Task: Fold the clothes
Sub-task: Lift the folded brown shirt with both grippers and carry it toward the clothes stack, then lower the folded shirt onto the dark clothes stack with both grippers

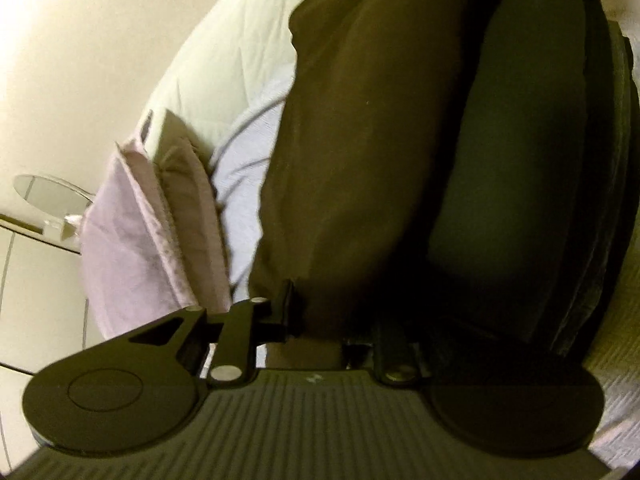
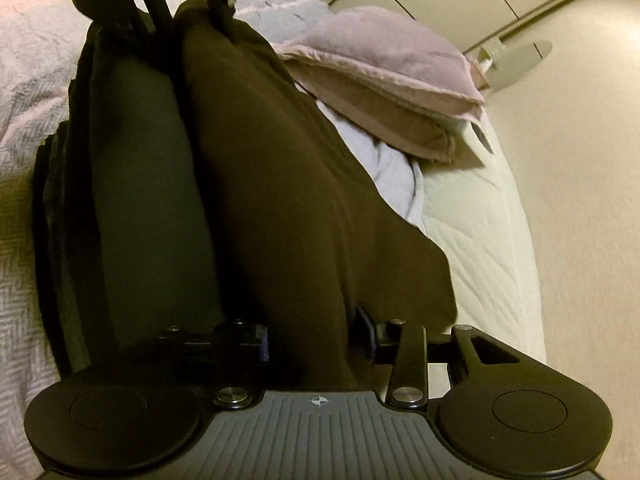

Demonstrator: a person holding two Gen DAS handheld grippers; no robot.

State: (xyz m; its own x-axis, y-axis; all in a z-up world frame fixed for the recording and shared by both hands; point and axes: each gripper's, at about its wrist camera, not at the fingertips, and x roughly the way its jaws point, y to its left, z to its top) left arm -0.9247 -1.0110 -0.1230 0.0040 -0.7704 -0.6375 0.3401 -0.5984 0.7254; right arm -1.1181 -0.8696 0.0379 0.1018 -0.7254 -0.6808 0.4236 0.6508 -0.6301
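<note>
Brown garment [image 1: 360, 160] stretched lengthwise on the bed [image 1: 224, 64] between left gripper [image 1: 328, 312] and right gripper [image 2: 312, 332], one end inside each narrow pair of jaws, grip uncertain.

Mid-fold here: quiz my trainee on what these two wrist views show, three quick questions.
1. True or false: the brown garment runs between the fingers of both the left claw and the right claw.
2. What lies against the brown garment, on the side away from the pillow? A) dark green garment B) white towel C) basket
3. Fill in: the pillow is ___ in colour.
Key: 1 true; 2 A; 3 pink.
</note>
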